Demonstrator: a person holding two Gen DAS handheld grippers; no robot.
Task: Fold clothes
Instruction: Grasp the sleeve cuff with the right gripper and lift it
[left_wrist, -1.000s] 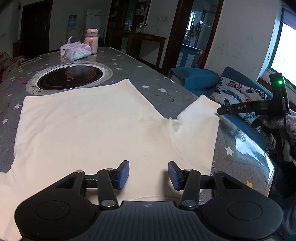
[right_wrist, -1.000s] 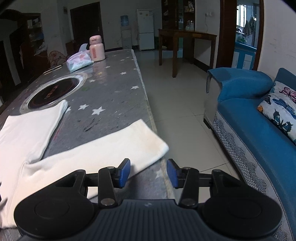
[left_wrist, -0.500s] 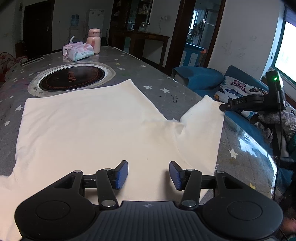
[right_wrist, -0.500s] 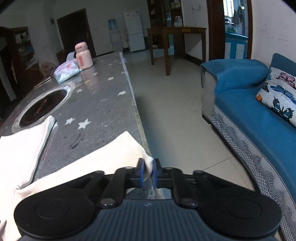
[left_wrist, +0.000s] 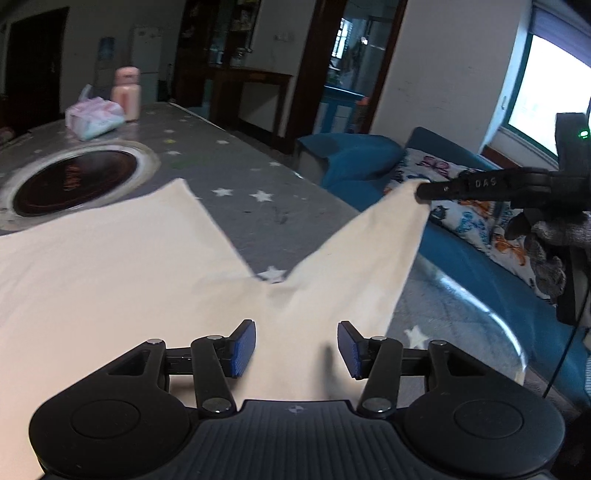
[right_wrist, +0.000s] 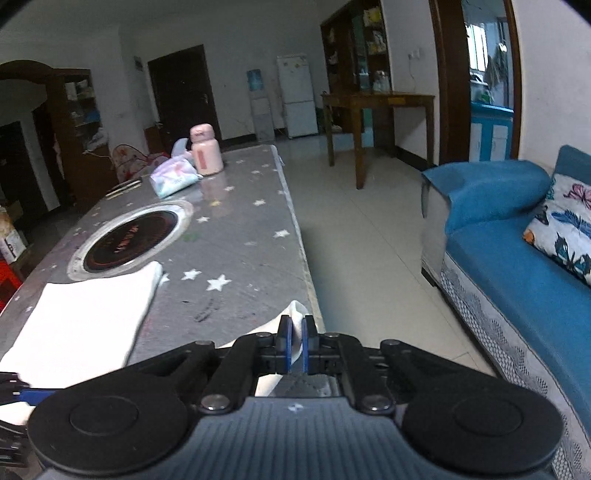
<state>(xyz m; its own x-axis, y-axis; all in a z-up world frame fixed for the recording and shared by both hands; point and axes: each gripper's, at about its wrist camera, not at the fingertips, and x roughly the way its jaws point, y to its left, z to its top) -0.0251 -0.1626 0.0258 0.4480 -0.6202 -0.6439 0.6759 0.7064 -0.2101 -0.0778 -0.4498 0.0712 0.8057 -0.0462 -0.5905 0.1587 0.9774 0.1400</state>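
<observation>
On the bench (left_wrist: 236, 162): shirt (left_wrist: 110, 273). Right gripper (right_wrist: 294, 345) jaws clamp the sleeve (left_wrist: 373, 254); left gripper (left_wrist: 297, 349) gapes. Carry sleeve left, taut.

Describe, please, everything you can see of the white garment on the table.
The white garment is plain, cream-white and soft like cotton knit, with no print visible. Its body lies flat on the grey star-patterned table, its far edge near the round inset burner. One sleeve is lifted off the table, pulled taut toward the sofa side, its end pinched in the right gripper. The left gripper hovers open above the fabric.
</observation>
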